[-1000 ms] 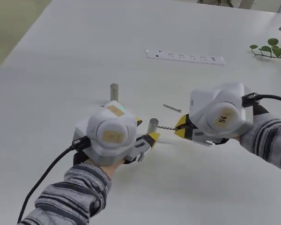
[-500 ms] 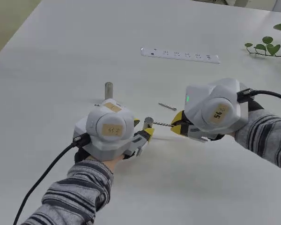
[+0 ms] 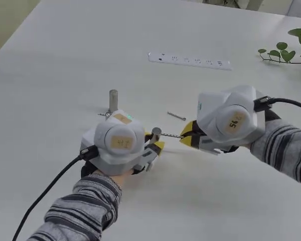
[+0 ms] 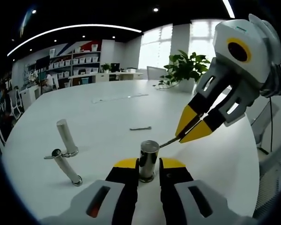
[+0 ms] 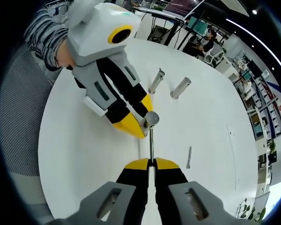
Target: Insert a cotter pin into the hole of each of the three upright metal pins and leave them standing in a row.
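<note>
My left gripper (image 4: 149,165) is shut on the base of a short upright metal pin (image 4: 149,153). My right gripper (image 5: 151,163) is shut on a thin cotter pin (image 5: 151,143), held level, its tip touching the pin (image 5: 151,118) near the top. In the head view the left gripper (image 3: 154,144) and right gripper (image 3: 186,135) face each other across the held pin (image 3: 156,132). A second pin (image 3: 113,99) stands bare behind. A third pin (image 4: 65,167) has a cotter pin through its top. A loose cotter pin (image 3: 176,116) lies on the table.
The white table (image 3: 65,60) carries a white power strip (image 3: 189,61) at the back and a trailing green plant (image 3: 286,50) at the far right. Cables run from both grippers. An office with shelves and desks lies beyond the table.
The right gripper has carried the cotter pin a little left, so its tip now meets the held pin. The head camera has shifted; the left gripper keeps its hold.
</note>
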A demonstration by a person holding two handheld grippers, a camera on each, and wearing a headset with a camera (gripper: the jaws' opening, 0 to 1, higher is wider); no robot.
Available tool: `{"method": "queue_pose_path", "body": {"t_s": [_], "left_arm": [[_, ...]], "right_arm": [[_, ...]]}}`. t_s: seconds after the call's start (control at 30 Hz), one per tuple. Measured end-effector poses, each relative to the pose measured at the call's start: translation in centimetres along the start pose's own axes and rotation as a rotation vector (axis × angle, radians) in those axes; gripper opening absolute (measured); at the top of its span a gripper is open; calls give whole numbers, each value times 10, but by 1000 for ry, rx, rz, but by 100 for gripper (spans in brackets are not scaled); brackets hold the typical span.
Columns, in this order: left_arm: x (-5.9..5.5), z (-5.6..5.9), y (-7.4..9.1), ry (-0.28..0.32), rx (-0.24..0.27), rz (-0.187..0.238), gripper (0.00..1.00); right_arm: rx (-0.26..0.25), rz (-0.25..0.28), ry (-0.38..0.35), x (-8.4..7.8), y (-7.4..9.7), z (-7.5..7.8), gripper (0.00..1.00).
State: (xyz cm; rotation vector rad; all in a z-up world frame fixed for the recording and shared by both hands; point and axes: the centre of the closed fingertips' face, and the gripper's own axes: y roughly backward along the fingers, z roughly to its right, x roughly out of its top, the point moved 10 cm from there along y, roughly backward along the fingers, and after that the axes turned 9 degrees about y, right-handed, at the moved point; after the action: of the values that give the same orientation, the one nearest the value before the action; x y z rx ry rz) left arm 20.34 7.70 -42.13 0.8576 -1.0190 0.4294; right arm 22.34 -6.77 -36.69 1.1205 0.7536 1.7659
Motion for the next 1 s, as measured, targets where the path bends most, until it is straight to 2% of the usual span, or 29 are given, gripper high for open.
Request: {"method": "queue_pose_path", "body": {"t_s": [0.23, 0.37, 0.57, 0.8, 0.9, 1.0], "left_arm": [[-1, -3, 0, -14, 9, -7, 10], [-1, -4, 0, -44, -5, -11, 10], [-1, -5, 1, -42, -24, -13, 10], [-3, -5, 0, -23, -26, -9, 10], [-5, -6, 0, 30, -24, -7, 10], [-5, -6, 0, 28, -24, -7, 11]], "right_arm": [[-2, 21, -6, 4, 1, 0, 0], [-1, 23, 19, 5, -1, 0, 0], [0, 34, 83, 13, -3, 2, 0], [6, 48, 100, 21, -10, 4, 0], [5, 52, 101, 24, -12, 4, 0], [3, 51, 116, 26, -14, 4, 0]]}}
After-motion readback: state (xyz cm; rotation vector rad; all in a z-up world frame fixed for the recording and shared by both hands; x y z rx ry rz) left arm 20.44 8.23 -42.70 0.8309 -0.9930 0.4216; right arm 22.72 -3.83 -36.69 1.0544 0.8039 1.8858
